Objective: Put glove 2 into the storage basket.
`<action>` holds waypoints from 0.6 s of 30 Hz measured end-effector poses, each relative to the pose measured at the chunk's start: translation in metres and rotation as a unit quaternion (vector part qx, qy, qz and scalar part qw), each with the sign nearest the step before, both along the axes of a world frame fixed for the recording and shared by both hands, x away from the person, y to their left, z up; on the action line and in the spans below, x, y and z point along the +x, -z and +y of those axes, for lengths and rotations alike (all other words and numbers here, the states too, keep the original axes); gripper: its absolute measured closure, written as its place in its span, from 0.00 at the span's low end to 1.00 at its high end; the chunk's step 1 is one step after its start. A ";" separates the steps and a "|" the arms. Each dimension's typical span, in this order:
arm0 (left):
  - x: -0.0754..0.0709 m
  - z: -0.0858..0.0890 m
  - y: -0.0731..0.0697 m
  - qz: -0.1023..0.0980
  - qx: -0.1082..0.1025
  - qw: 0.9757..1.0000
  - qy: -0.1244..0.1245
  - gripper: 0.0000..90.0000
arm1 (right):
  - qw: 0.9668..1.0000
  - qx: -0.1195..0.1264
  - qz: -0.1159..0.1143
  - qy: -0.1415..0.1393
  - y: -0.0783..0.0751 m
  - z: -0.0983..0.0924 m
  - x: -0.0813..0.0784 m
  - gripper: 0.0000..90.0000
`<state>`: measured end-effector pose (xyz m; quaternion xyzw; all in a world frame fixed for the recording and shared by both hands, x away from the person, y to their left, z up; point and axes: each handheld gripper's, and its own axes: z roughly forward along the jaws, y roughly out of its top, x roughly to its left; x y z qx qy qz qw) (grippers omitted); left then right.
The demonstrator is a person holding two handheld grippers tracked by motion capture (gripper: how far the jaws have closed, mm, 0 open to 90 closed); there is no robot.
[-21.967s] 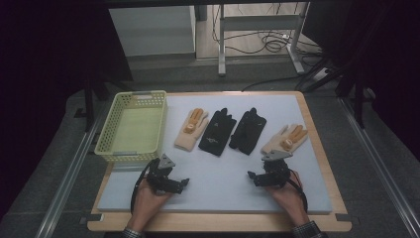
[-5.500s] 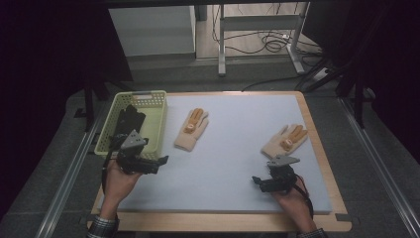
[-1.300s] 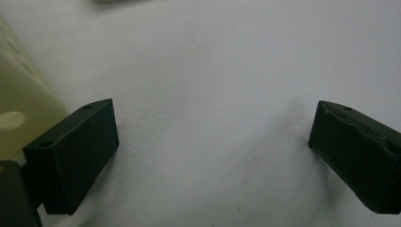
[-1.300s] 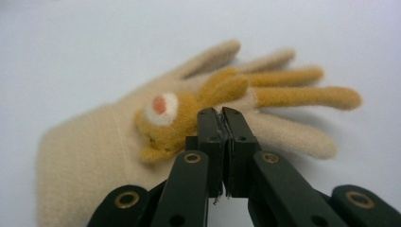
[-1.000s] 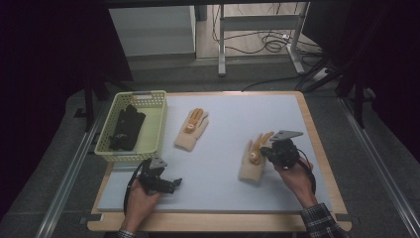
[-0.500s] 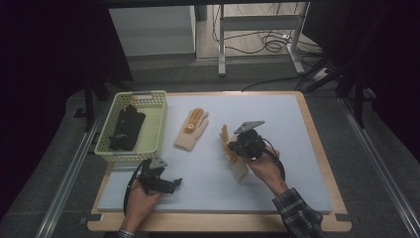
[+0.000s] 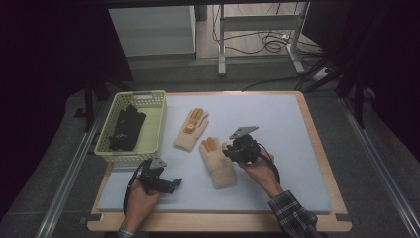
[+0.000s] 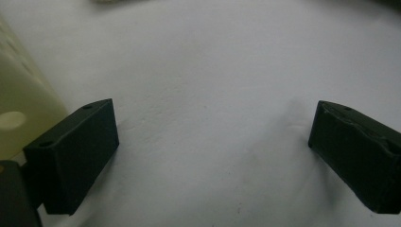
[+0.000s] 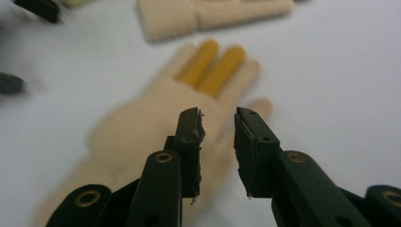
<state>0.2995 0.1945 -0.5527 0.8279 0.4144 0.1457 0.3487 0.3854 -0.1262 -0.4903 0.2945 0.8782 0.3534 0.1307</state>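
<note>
Since 1 s back: right hand has carried the second cream glove (image 7: 218, 161) from the right part of the mat to mid-mat, now lying just beside the first cream glove (image 7: 191, 130). Left hand unchanged.

Table (image 7: 317, 134), wooden edge, w/ pale mat (image 7: 277, 119) covering most of it.

Basket (image 7: 158, 119), yellow-green, at mat's far-left corner; black gloves (image 7: 126, 127) inside.

First cream glove flat on mat, orange fingers pointing away from person, right of basket. Second cream glove flat, cuff toward person, orange fingers nearly touching first glove's cuff.

Right gripper (image 7: 229, 152) at second glove's right edge, approx. over the thumb side. Right gripper view: jaws parted by a narrow gap, just been opening, nothing between them; glove (image 9: 156, 127) lies beneath and beyond the tips, blurred. Contact w/ glove: cannot tell.

Left gripper (image 7: 177, 183) near mat's front-left, low over mat. Left gripper view: jaws wide apart, bare mat (image 8: 213, 94) between, basket wall (image 8: 23, 104) at left.
</note>
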 end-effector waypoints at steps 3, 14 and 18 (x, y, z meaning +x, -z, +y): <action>0.000 0.000 0.000 0.000 0.000 1.000 0.000 0.03 | 1.000 0.005 0.011 0.016 0.015 -0.016 -0.001 0.80; 0.000 0.000 0.000 0.000 0.000 1.000 0.000 0.03 | 0.999 0.031 0.020 -0.019 0.039 -0.025 -0.035 0.82; 0.000 0.000 0.000 0.000 0.000 1.000 0.000 0.03 | 0.999 0.022 0.016 -0.039 0.037 -0.016 -0.043 0.81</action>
